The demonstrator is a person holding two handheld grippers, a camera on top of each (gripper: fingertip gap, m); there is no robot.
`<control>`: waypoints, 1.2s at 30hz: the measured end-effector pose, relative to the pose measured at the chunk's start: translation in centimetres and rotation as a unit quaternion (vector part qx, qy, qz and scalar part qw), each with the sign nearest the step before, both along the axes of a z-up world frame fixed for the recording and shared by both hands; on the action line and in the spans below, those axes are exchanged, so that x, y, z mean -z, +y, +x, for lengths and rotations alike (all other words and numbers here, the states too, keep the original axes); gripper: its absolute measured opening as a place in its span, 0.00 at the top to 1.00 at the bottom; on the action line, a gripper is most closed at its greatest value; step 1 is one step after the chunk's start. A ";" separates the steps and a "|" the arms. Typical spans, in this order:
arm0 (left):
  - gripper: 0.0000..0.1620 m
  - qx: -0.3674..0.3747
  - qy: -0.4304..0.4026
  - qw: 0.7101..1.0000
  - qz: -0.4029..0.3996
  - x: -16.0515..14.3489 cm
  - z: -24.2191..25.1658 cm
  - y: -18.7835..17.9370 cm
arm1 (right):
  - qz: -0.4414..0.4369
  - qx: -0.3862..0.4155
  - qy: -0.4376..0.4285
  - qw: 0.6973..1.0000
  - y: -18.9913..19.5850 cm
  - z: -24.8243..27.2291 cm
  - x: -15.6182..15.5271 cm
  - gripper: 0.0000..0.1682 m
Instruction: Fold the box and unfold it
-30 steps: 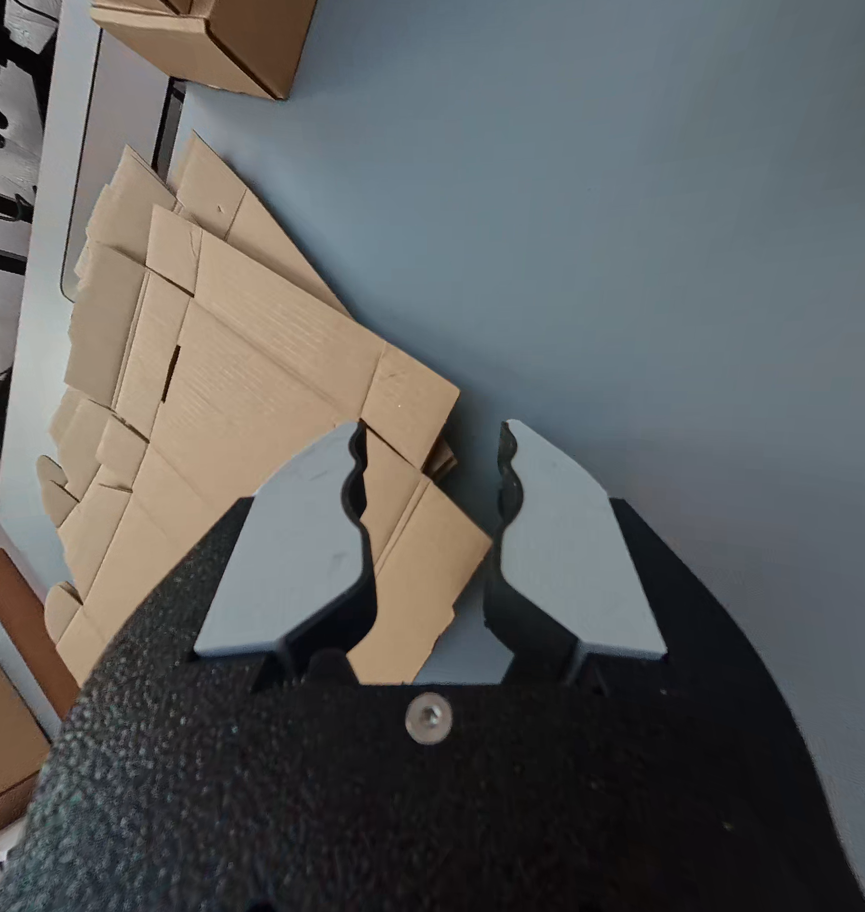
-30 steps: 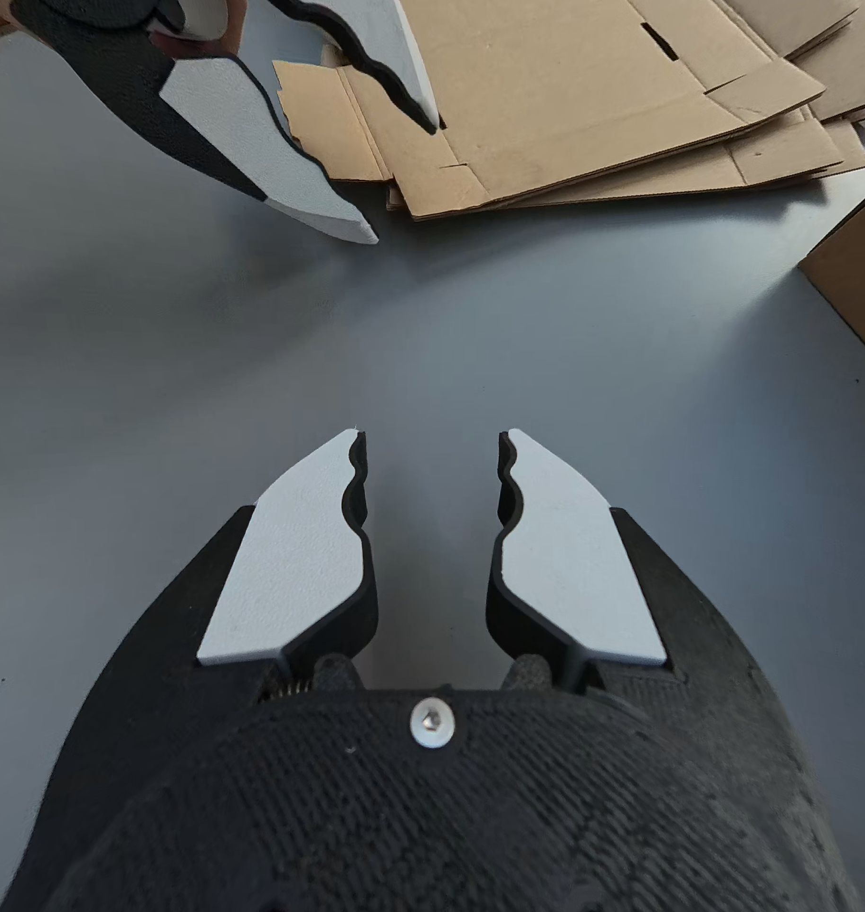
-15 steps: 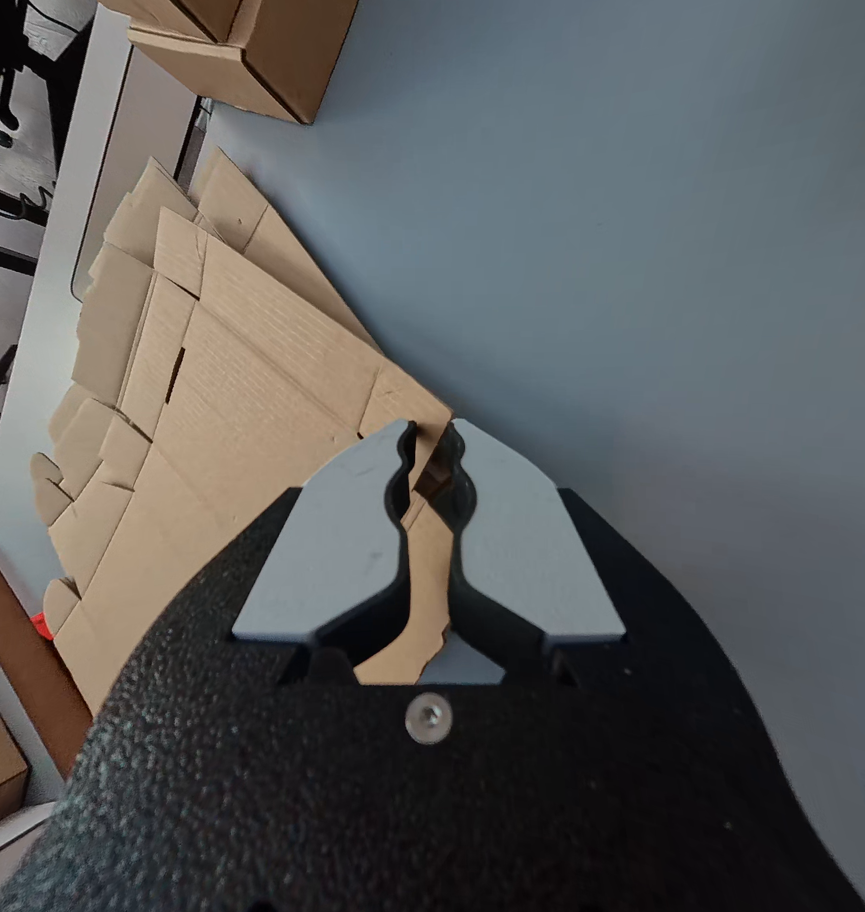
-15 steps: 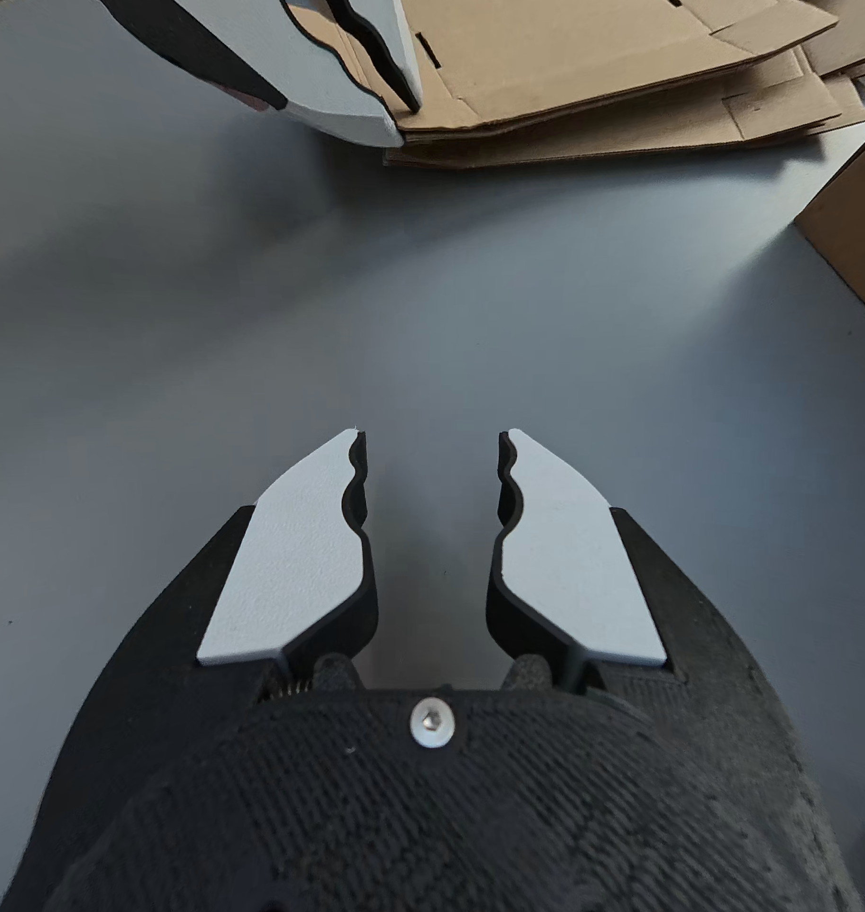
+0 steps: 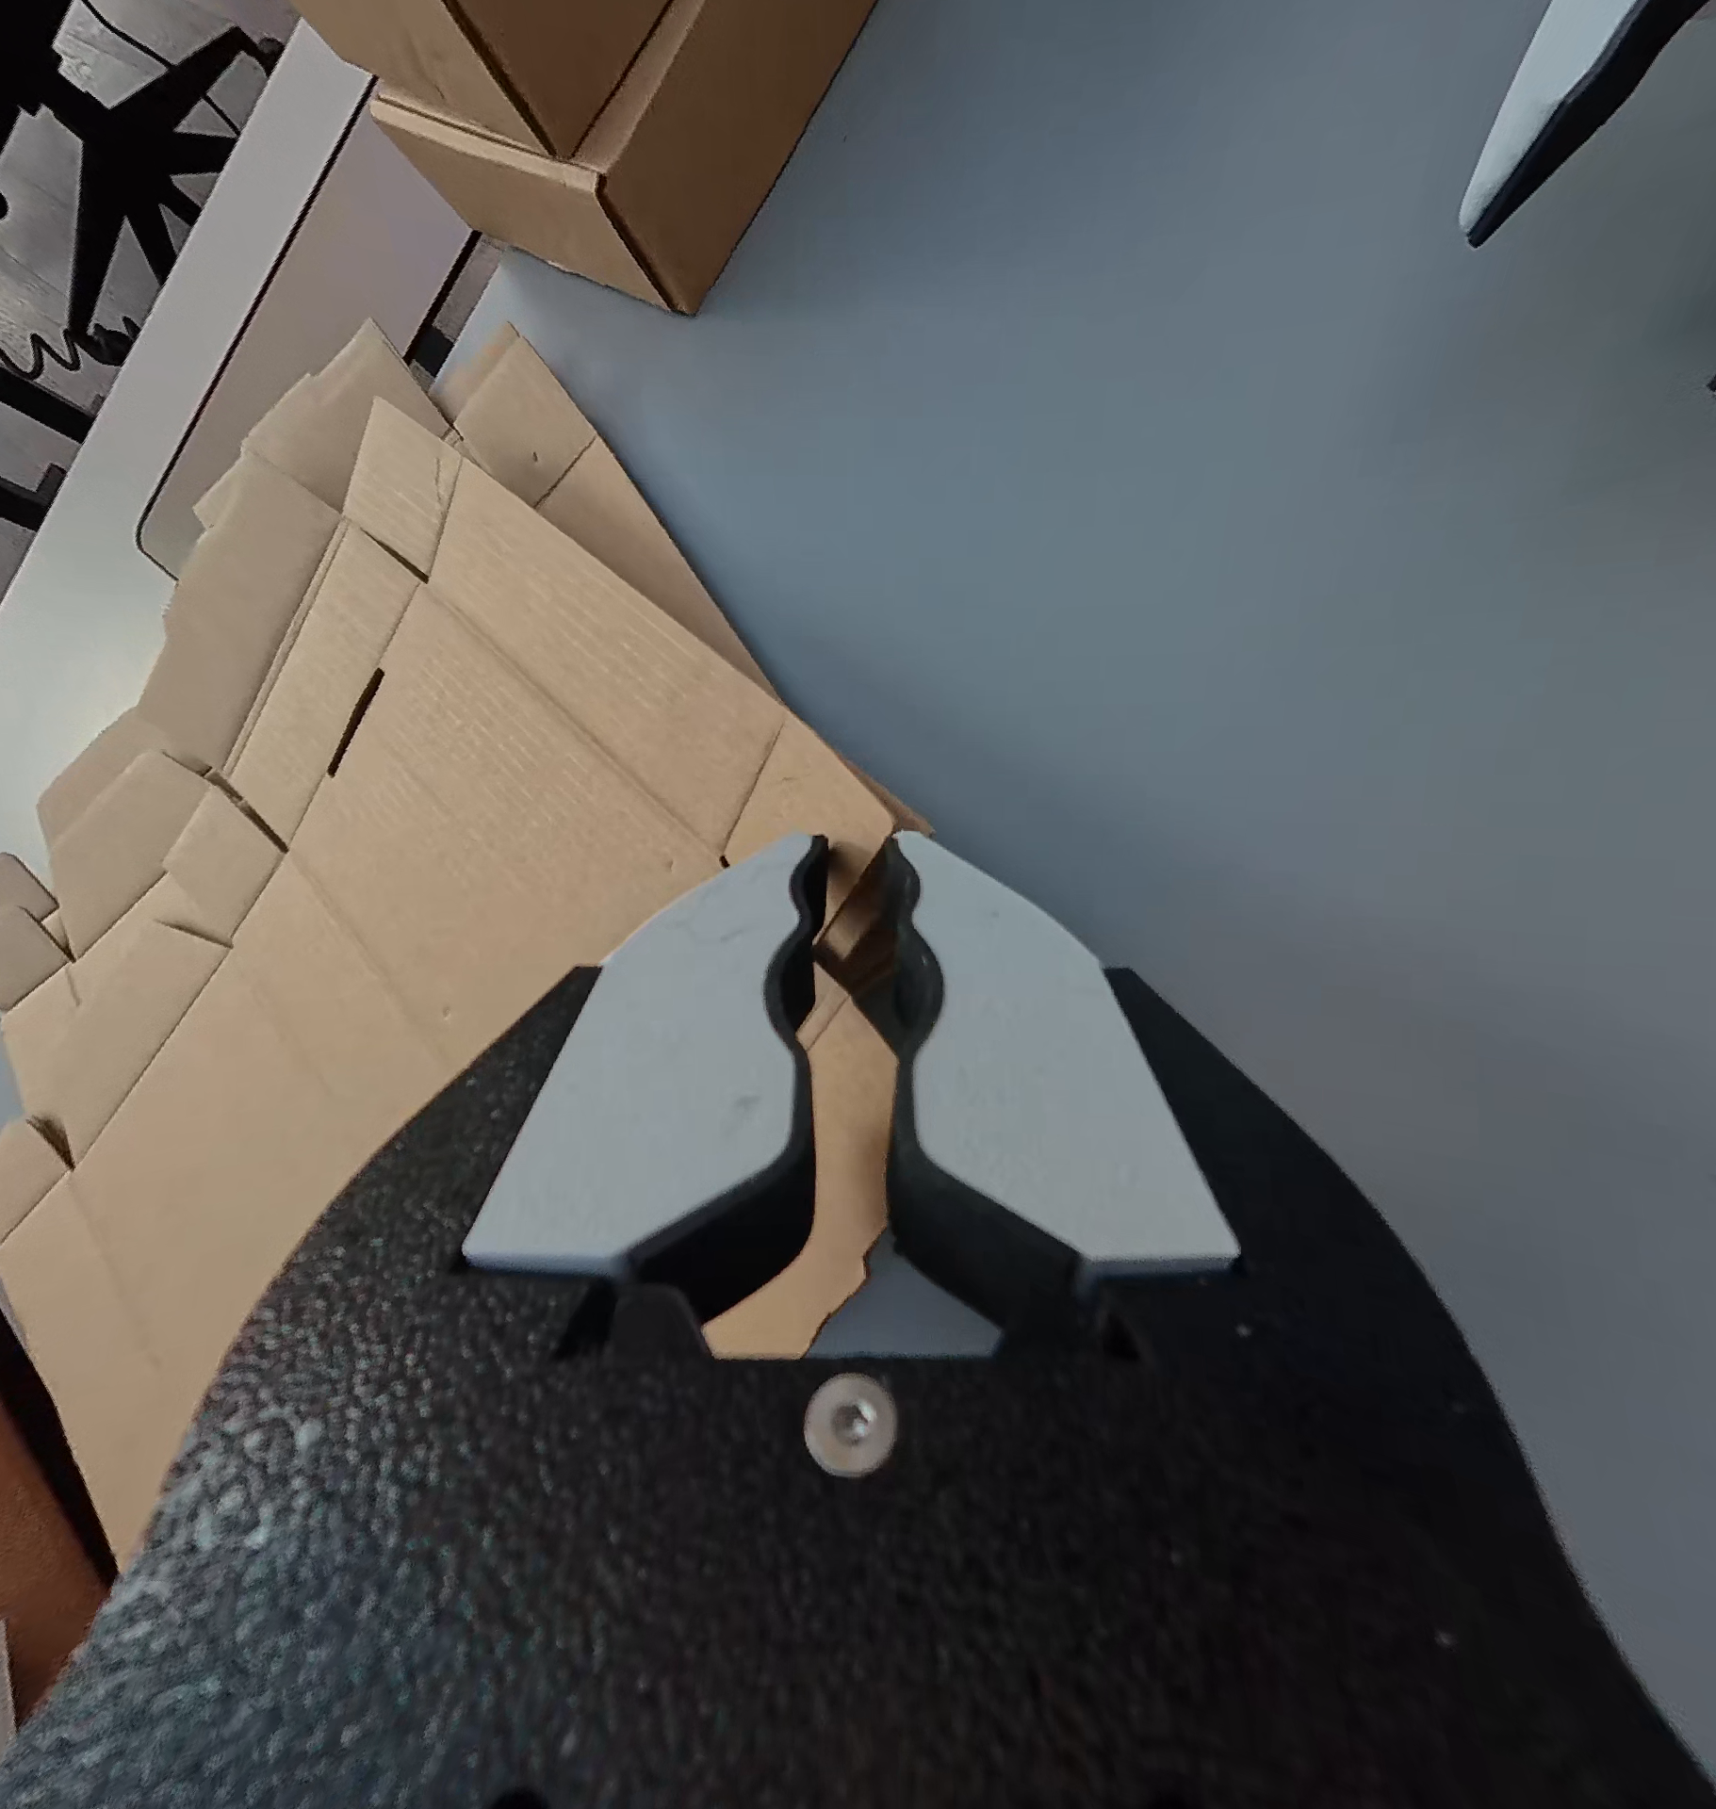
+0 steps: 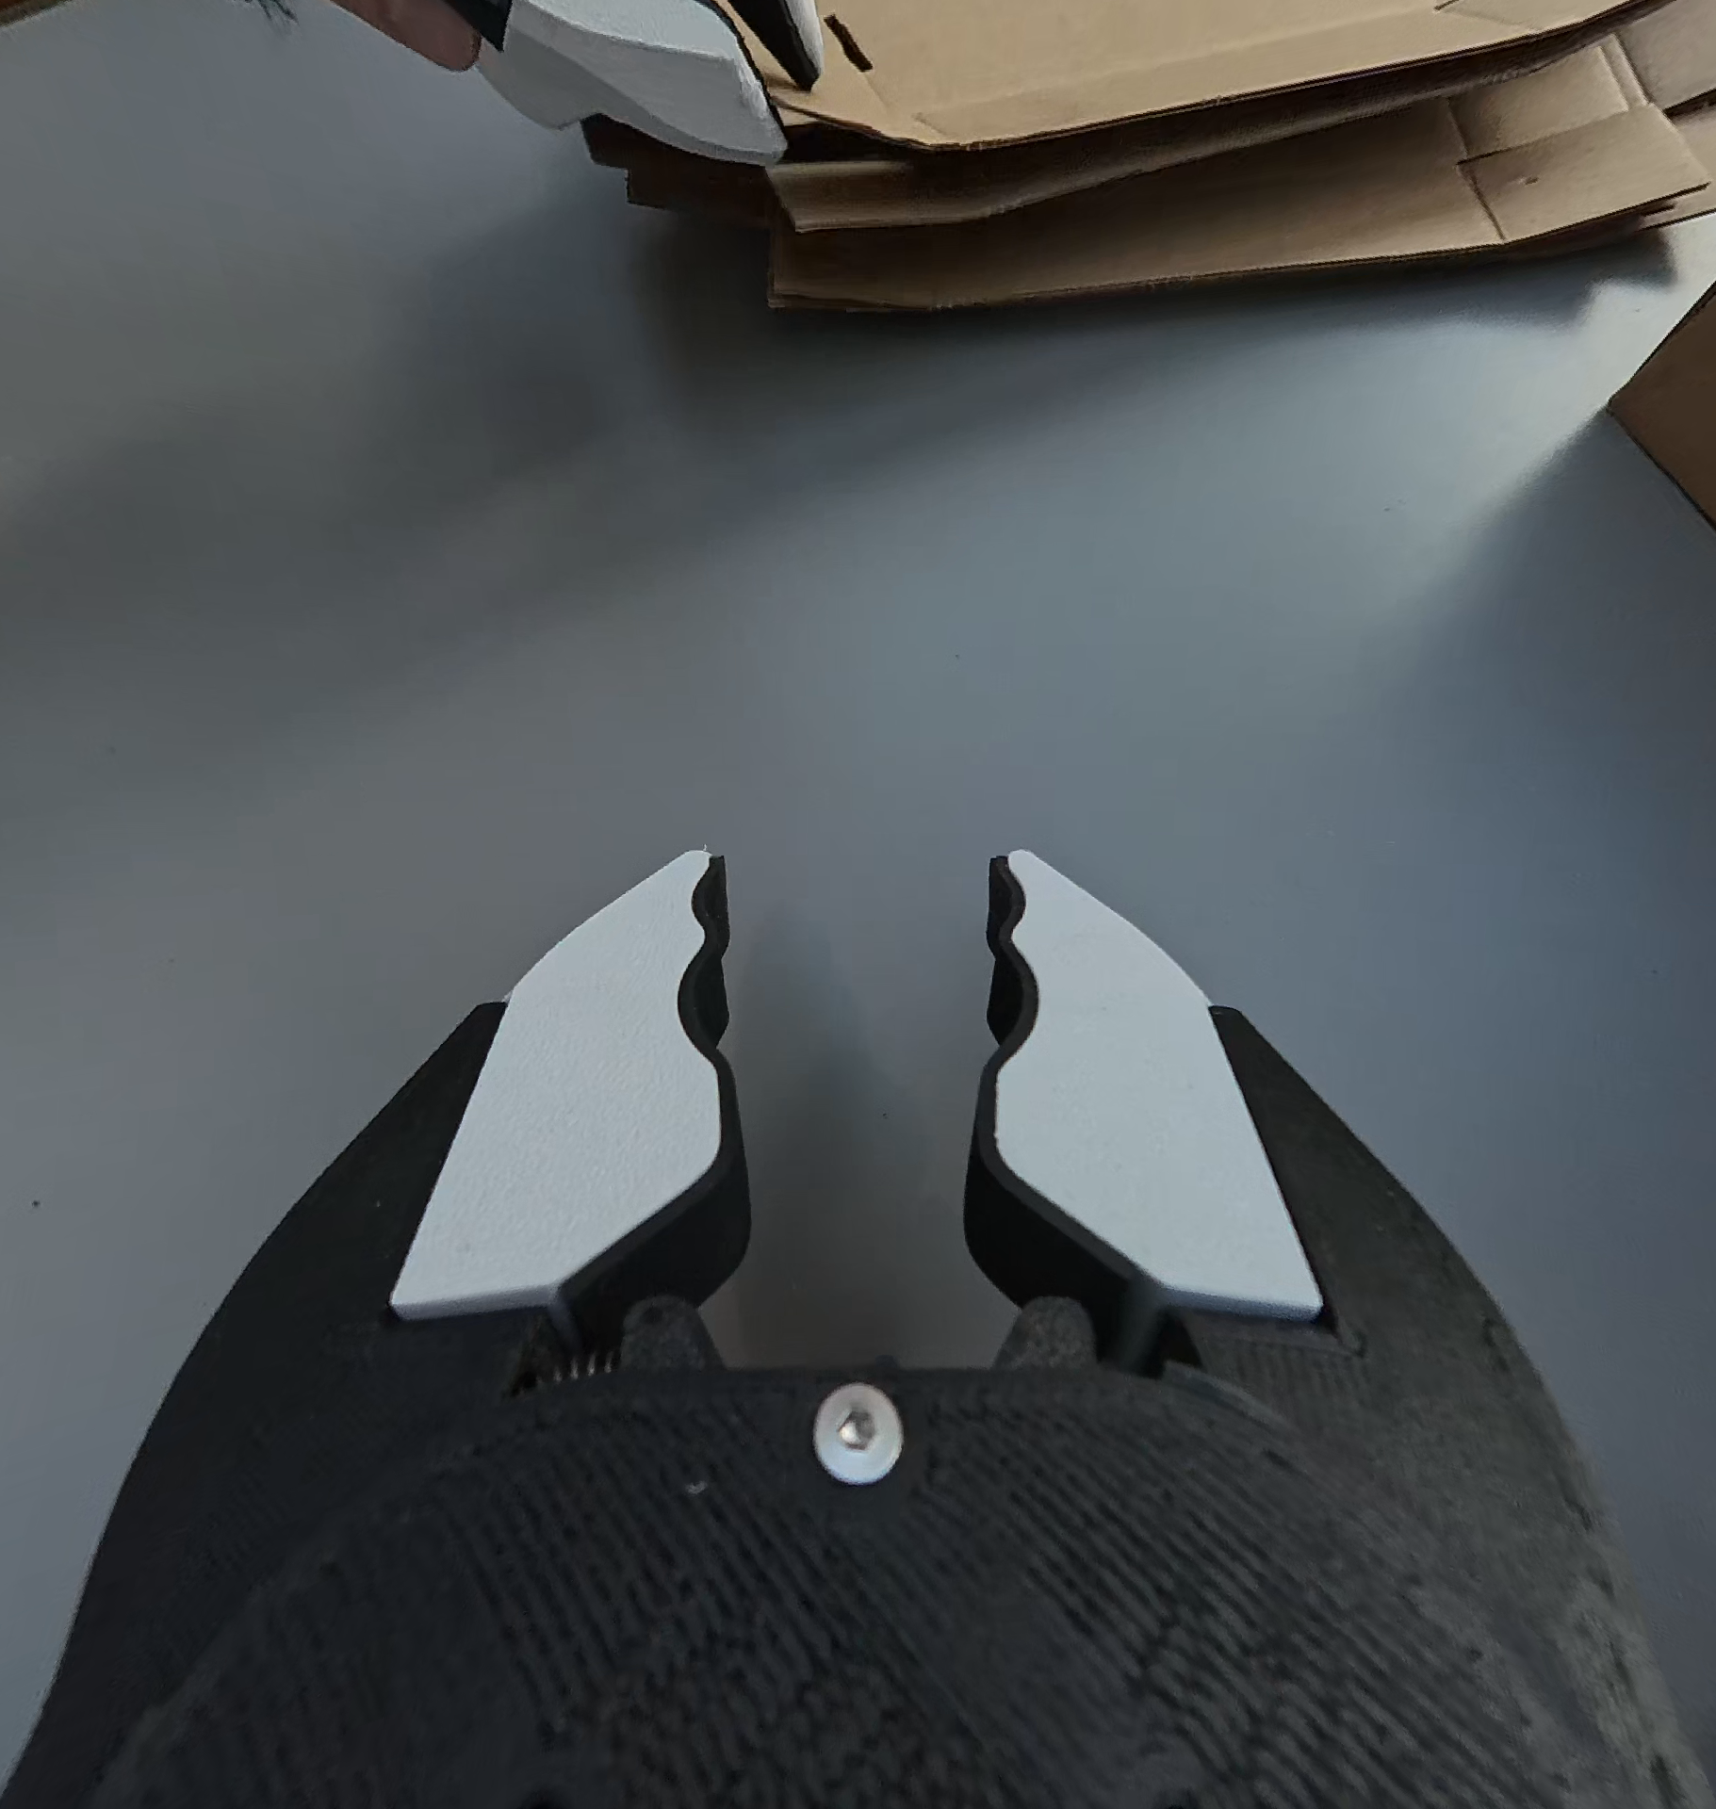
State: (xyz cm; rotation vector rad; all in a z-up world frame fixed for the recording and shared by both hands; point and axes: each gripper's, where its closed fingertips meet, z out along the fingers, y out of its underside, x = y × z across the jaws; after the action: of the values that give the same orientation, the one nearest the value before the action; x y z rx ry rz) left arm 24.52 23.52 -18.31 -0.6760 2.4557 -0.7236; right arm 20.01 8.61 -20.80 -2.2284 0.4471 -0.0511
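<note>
A stack of flat, unfolded cardboard boxes [image 5: 501, 812] lies on the grey table at the left of the left wrist view. My left gripper [image 5: 858, 861] is shut on the near corner of the top flat box and holds that corner lifted off the stack. In the right wrist view the same stack [image 6: 1226, 176] lies at the top, with the top sheet raised at its left corner by the left gripper [image 6: 765, 88]. My right gripper [image 6: 858, 866] is open and empty over bare table, well short of the stack.
An assembled cardboard box [image 5: 599, 127] stands at the far end of the table, and its corner shows at the right edge of the right wrist view [image 6: 1705, 411]. The grey table [image 5: 1275, 587] spreads to the right. The right gripper's fingertips [image 5: 1559, 127] show at the upper right.
My left gripper closed on the corner of the top flat box and has lifted it slightly. The right gripper stayed open and moved closer to the stack.
</note>
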 end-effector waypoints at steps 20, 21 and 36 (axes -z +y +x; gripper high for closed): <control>0.99 0.001 -0.208 0.976 -0.059 -16.0 -11.7 -8.5 | 0.098 0.102 -0.076 0.987 -4.2 1.8 -7.3 0.82; 0.99 0.022 -0.164 0.982 -0.091 -15.2 -13.6 -10.5 | 0.108 0.119 -0.089 0.983 -5.1 2.0 -8.3 0.83; 0.81 0.157 0.154 0.911 -0.350 -6.2 -23.8 -25.7 | -0.025 0.108 -0.106 0.988 -9.2 -3.9 -4.1 0.99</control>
State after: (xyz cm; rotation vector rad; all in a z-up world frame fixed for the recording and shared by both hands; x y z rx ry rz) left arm 0.72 -2.14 -12.15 -0.6826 2.5957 -1.7976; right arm 16.12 -0.56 -16.72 -2.1842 0.5732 -0.4135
